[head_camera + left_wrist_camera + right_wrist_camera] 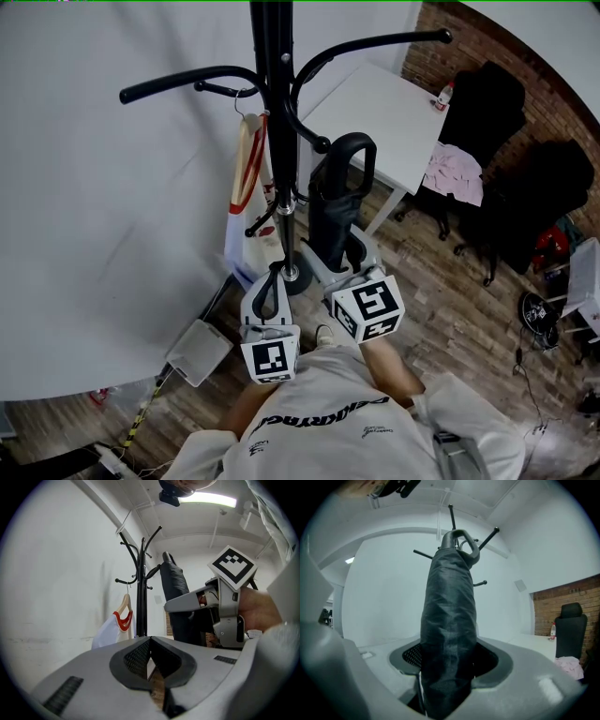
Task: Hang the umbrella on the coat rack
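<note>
Approach step: umbrella (330,206) is clamped by right gripper (345,267), left gripper (273,277) is closed empty; handle (354,150) is to be lifted onto the coat rack hook (312,134) at its 9 o'clock.

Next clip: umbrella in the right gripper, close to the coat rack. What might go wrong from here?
The right gripper clamps the umbrella by its folded fabric, not its handle; it may slip or tilt when lifted.
The handle sits close to the hooks of the coat rack; it might bump one and rock the rack rather than catch.
The left gripper, shut and empty, is beside the pole near the hanger and may snag it.
</note>
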### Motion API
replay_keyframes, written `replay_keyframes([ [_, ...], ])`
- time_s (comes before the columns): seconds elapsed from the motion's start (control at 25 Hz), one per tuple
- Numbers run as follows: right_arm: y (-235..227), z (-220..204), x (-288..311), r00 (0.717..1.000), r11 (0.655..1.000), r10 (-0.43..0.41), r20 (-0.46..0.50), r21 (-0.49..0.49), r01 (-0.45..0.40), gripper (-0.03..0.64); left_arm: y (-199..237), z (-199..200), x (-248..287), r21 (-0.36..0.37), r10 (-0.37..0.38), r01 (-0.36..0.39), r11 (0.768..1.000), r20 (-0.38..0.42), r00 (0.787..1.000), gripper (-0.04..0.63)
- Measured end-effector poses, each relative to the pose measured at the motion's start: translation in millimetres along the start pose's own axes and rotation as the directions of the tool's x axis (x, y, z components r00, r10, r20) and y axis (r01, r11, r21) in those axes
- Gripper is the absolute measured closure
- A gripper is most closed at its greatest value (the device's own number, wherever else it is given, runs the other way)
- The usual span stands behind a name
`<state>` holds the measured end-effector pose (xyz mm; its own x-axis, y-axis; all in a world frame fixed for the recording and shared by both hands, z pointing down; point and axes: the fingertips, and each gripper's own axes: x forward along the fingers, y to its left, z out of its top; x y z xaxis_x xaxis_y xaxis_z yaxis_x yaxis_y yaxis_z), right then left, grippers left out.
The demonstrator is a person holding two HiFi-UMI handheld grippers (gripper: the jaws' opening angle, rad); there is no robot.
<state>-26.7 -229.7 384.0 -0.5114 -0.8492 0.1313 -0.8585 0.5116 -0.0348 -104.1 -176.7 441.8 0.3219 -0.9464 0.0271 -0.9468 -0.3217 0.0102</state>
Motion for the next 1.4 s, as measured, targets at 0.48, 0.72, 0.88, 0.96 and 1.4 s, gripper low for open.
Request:
replay_keyframes([
  [0.48, -0.4, -1.3, 25.3, 0.996, 0.996, 0.087, -0.022, -0.02, -0.087, 0.347, 4.3, -5.1, 10.0, 0.023, 0.06, -0.06, 0.998, -0.002, 0.998, 0.598],
  [0.72, 4.4, 2.0, 35.2, 0.992, 0.992, 0.121, -0.025, -0.041, -0.122, 0.346, 6.7, -5.4, 10.3, 0.025, 0.081, -0.081, 0.996, -0.003, 0.997, 0.598],
  [0.88, 7.0, 3.6, 42.7, 0.99, 0.989, 0.141, -0.026, -0.038, -0.142, 0.345, 7.2, -5.3, 9.8, 0.027, 0.088, -0.088, 0.996, -0.005, 0.996, 0.598],
  [0.96, 5.9, 2.1, 48.1, 0.989, 0.989, 0.146, -0.029, -0.037, -0.147, 0.345, 8.8, -5.1, 9.8, 0.025, 0.095, -0.095, 0.995, -0.003, 0.995, 0.598],
  [1.4, -0.6, -6.8, 70.2, 0.986, 0.988, 0.153, -0.064, -0.023, -0.155, 0.345, 12.9, -4.7, 8.4, 0.021, 0.116, -0.115, 0.993, -0.005, 0.993, 0.598],
])
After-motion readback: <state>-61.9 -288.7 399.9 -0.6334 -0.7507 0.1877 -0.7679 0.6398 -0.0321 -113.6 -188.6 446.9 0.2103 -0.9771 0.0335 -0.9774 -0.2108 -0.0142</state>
